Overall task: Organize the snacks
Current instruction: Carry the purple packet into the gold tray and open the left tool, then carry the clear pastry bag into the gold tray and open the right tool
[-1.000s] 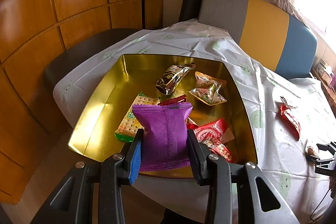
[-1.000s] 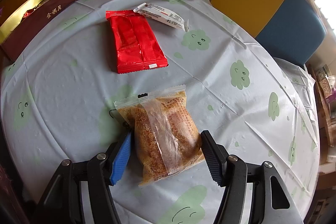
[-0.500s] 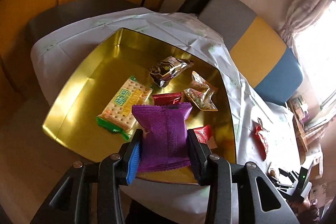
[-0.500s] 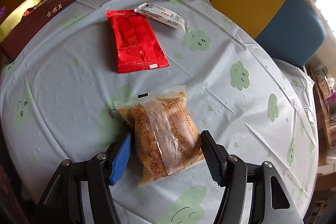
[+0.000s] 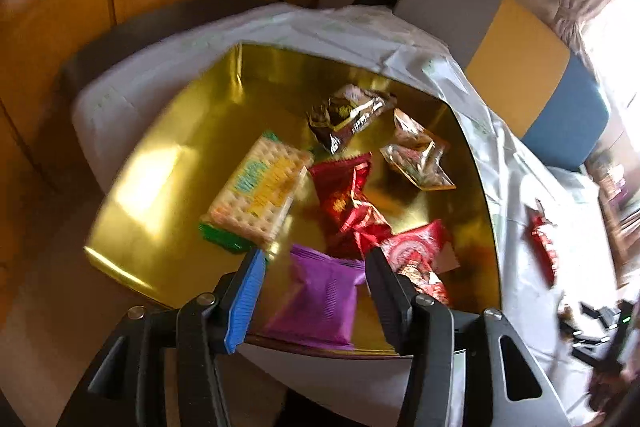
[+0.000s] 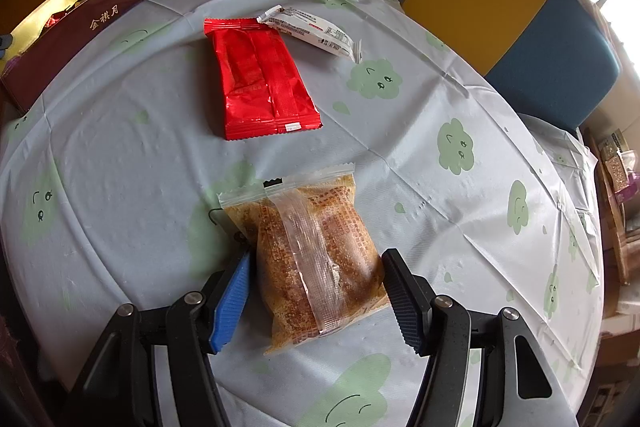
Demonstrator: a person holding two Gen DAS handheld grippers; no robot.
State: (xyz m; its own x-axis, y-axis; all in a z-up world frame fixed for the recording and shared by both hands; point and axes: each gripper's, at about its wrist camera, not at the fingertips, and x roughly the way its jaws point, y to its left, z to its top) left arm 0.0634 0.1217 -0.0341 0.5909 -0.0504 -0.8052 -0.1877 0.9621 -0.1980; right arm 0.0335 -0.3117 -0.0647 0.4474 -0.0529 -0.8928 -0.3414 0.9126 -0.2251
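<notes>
The left gripper [image 5: 314, 287] has its jaws opening, and the purple foil snack pouch [image 5: 320, 301] that it clamped upright a second ago now lies loose between the fingers, clear of both pads, on the near edge of the shiny gold square tin tray [image 5: 160, 163]. No print on the pouch can be read. Beyond it in the tray lie a red patterned packet [image 5: 420, 255], a crumpled red wrapper [image 5: 348, 195], a cracker pack with green ends [image 5: 260, 195], a clear-fronted gold sachet [image 5: 416, 157] and, farthest, a dark brown-and-silver wrapper [image 5: 348, 115]; the blur hides their lettering.

The right gripper [image 6: 316, 289] is as it was a second ago: jaws about half apart, straddling the clear plastic bag of brown crumbly cake [image 6: 316, 259], which rests on the pale blue tablecloth with green smiling clouds [image 6: 440, 147]. Whether the pads press on the bag cannot be told. Farther off lies a flat red foil packet [image 6: 260, 79], its far corner touching a slim white bar wrapper [image 6: 312, 35] with small illegible print. At the far left edge a maroon box side [image 6: 96, 31] bears gold characters reading 金祺月.
</notes>
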